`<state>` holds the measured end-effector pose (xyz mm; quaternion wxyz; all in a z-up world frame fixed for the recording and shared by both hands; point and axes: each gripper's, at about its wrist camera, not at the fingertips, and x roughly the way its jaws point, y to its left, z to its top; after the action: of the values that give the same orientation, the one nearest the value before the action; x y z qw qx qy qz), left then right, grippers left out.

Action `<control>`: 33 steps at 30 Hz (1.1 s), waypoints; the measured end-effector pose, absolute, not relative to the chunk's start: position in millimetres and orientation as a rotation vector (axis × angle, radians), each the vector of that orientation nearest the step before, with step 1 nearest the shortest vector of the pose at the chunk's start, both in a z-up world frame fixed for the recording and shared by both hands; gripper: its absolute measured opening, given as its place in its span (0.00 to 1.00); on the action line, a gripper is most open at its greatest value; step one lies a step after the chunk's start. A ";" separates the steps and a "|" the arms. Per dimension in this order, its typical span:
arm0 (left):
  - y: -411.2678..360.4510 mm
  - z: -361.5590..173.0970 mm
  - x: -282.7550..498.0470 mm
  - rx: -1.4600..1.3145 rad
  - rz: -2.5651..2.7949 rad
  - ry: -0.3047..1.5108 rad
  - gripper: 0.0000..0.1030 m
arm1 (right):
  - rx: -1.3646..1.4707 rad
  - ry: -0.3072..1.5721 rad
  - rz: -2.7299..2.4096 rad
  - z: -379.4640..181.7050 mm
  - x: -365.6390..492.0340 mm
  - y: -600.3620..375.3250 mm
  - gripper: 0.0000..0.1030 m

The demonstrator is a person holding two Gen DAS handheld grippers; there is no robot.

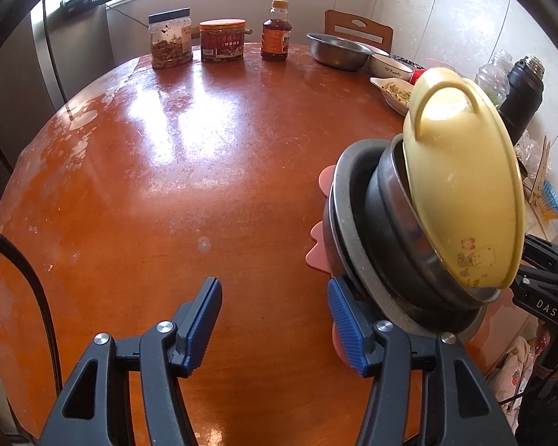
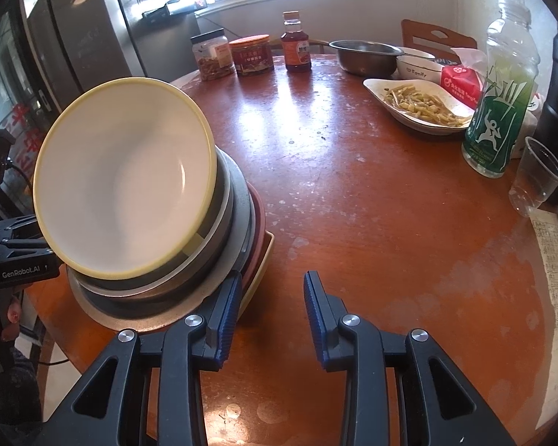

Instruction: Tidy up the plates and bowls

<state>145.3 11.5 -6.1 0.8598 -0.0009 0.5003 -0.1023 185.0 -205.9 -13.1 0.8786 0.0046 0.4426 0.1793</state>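
A stack of dishes stands on the round red-brown table (image 1: 167, 171). On top a yellow bowl (image 1: 465, 186) with a white inside (image 2: 126, 182) leans tilted. Under it sit a steel bowl (image 1: 394, 223), a dark grey plate (image 1: 353, 245) and a pink plate (image 1: 318, 249). In the right wrist view the grey plate (image 2: 238, 219), the pink plate (image 2: 258, 215) and a cream tray edge (image 2: 256, 278) show. My left gripper (image 1: 275, 316) is open, its right finger beside the stack's near edge. My right gripper (image 2: 271, 308) is open, its left finger next to the stack.
At the table's far side stand two jars (image 1: 171, 39), (image 1: 222, 41), a sauce bottle (image 1: 276, 33), a steel basin (image 1: 338, 52), a white bowl (image 2: 416, 67) and a dish of food (image 2: 420, 106). A green bottle (image 2: 498, 111), plastic cup (image 2: 539, 174) and black flask (image 1: 520, 93) stand at right.
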 end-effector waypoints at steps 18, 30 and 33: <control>32.3 -0.2 126.9 -0.022 -0.153 1.002 0.65 | -0.008 0.903 0.282 -8.1 175.1 -210.1 0.53; 23.7 10.5 98.6 -0.068 -0.154 0.951 0.74 | -0.018 0.803 0.267 10.5 139.1 -207.5 0.73; 15.0 11.8 88.0 -0.064 -0.163 0.943 0.75 | -0.017 0.789 0.279 11.3 127.3 -204.2 0.73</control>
<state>88.0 15.0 11.8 0.8873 -0.0309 0.4535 -0.0783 127.3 -204.2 11.3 0.9137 -0.0081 0.3830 0.1353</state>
